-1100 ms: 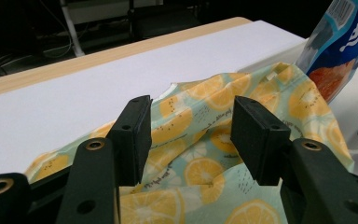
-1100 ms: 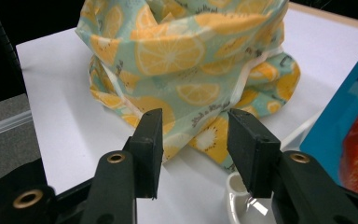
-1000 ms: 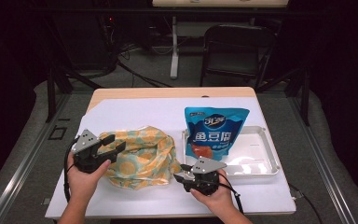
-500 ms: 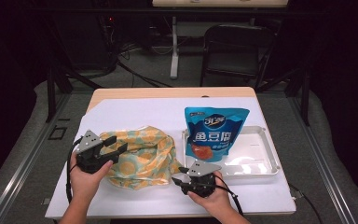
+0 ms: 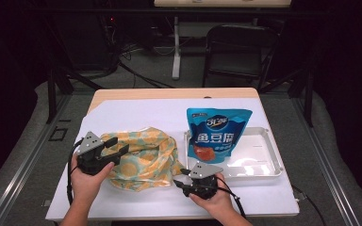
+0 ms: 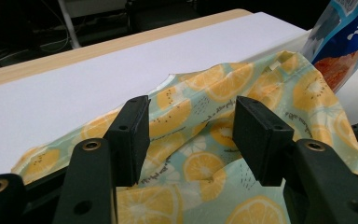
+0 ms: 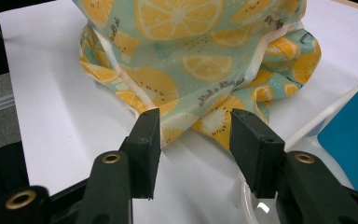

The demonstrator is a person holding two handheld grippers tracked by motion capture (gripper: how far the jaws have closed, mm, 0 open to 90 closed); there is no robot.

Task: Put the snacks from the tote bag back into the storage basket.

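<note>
At frame centre, a white table point(image 5: 136, 113) stands in a dark room. The crumpled lemon-print cloth point(image 5: 143, 157) seems bag-like; the left gripper point(image 5: 115, 146) gapes over it, and the right gripper point(image 5: 179, 182), jaws just widened, holds nothing

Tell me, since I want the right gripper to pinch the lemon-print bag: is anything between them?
Nothing visible. The right gripper has open jaws aimed at the lemon-print bag's near edge, with bare white table cover beneath.

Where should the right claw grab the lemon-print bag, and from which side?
Probably the drooping hemmed corner of the lemon-print bag, just ahead of the open right claw. Come in level from the person's side: that fold lifts off the table, so one pad could slide under.
</note>
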